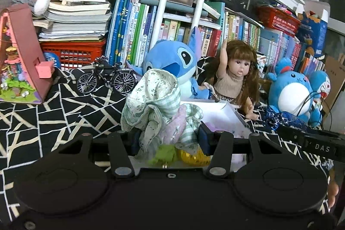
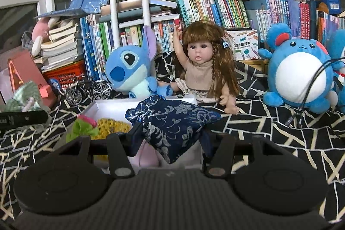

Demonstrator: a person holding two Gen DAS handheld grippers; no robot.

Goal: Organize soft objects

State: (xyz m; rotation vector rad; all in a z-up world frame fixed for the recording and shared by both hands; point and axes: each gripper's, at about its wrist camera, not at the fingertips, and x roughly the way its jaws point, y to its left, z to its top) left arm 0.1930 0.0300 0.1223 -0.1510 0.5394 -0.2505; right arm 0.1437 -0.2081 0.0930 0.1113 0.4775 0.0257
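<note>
1. Far to the left, a pink toy house (image 1: 23, 53) and a little model bike (image 1: 106, 78) stand on the black cloth with white lines (image 1: 54, 109). They are not soft things, so I think they stay where they are.
2. The left gripper (image 1: 169, 139) is partly closed and squeezes a bundle of green and white flowery cloth (image 1: 155, 105). The bundle is held up, just above the near left part of the white box (image 1: 226, 115).
3. In the box lie a yellow shiny thing (image 2: 114, 125) and a green and pink crinkly thing (image 2: 85, 125). A soft pale purple thing (image 2: 148, 154) lies low in the box too. So some things look put away already.
4. The right gripper (image 2: 170, 139) is partly closed too. It pinches a dark blue pouch with pale flowers (image 2: 172, 122). The pouch is held over the near right part of the same box.
5. Behind the box sit a blue plush with big ears (image 2: 129, 70) and a doll with long brown hair (image 2: 207, 66), in front of rows of books (image 2: 215, 10).
6. To the right sits a round blue and white plush (image 2: 299, 77), well apart from the box.
7. I think the job is about in the middle. Two soft things are in the grippers and not set down yet. I cannot tell if they go into the box or come out of it. The big plush toys may still need a place.
</note>
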